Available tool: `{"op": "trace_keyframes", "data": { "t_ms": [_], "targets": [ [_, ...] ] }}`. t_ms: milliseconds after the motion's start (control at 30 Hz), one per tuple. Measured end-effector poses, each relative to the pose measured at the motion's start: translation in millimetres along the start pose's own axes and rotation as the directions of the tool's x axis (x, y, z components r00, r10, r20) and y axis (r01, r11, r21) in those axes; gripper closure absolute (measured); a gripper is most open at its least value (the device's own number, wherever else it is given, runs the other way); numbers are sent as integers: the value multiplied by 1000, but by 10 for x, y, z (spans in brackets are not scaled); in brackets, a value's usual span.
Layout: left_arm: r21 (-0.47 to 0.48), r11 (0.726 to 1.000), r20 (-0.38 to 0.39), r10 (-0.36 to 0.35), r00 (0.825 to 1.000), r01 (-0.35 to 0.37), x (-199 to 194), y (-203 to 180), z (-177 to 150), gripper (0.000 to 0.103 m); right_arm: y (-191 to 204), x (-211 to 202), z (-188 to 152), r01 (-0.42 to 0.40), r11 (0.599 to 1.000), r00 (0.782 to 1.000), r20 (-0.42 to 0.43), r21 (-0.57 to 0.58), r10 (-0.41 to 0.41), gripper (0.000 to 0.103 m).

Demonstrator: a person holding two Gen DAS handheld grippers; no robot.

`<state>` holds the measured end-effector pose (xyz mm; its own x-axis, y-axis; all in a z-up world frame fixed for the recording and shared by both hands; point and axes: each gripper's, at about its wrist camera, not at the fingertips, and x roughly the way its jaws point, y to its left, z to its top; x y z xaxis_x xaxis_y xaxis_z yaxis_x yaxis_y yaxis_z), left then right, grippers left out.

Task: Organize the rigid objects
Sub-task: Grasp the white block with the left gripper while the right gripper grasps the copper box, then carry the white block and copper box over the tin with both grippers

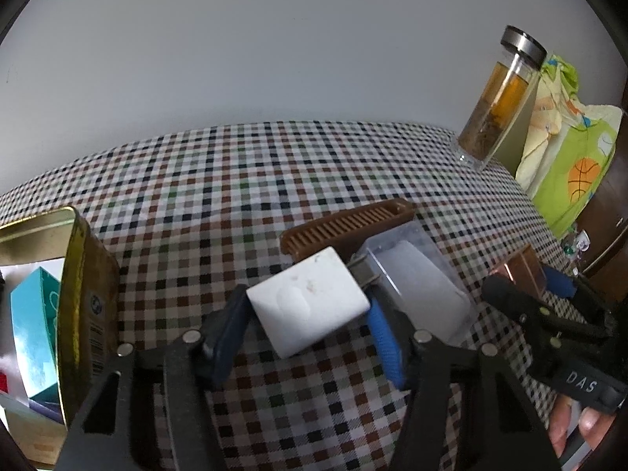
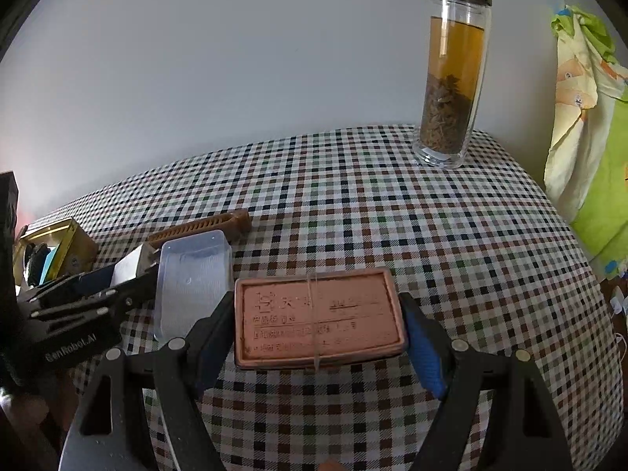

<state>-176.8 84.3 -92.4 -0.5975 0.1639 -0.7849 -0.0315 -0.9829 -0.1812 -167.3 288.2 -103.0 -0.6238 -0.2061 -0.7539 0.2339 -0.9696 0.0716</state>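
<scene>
Left gripper (image 1: 310,314) clamped a white block (image 1: 308,301); right gripper (image 2: 320,324) held a copper plate (image 2: 318,320). Judged next: carry both to the tin (image 1: 78,294).

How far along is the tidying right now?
Done: the gold tin already holds a teal box. In hand: the left gripper is clamped on the white charger, and the right gripper on the copper plate. Left: the comb, the clear box and the tea bottle sit on the tablecloth.
</scene>
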Motion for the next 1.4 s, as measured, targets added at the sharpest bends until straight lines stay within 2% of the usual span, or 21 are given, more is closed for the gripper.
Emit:
{"op": "trace_keyframes", "data": {
  "t_ms": [233,500,767,1100,1400],
  "targets": [
    [38,999,22,37,999,-37,-48,-15,-91,44,42,10,-24,8,1000,1000,-4,-14,-8,23],
    [119,987,98,97,991,-108,-223,-135,-228,44,59,18,-81,32,999,999,-8,-13,-32,23],
    [137,984,142,93,986,-113,-359,-161,-302,44,68,-24,-149,38,999,999,0,-6,-38,23],
    [197,969,242,98,965,-148,-585,-296,-457,44,79,-169,-284,34,999,999,38,6,-34,23],
    [204,969,259,86,962,-141,-710,-296,-577,44,145,-226,-335,29,1000,998,55,4,-29,23]
  ]
}}
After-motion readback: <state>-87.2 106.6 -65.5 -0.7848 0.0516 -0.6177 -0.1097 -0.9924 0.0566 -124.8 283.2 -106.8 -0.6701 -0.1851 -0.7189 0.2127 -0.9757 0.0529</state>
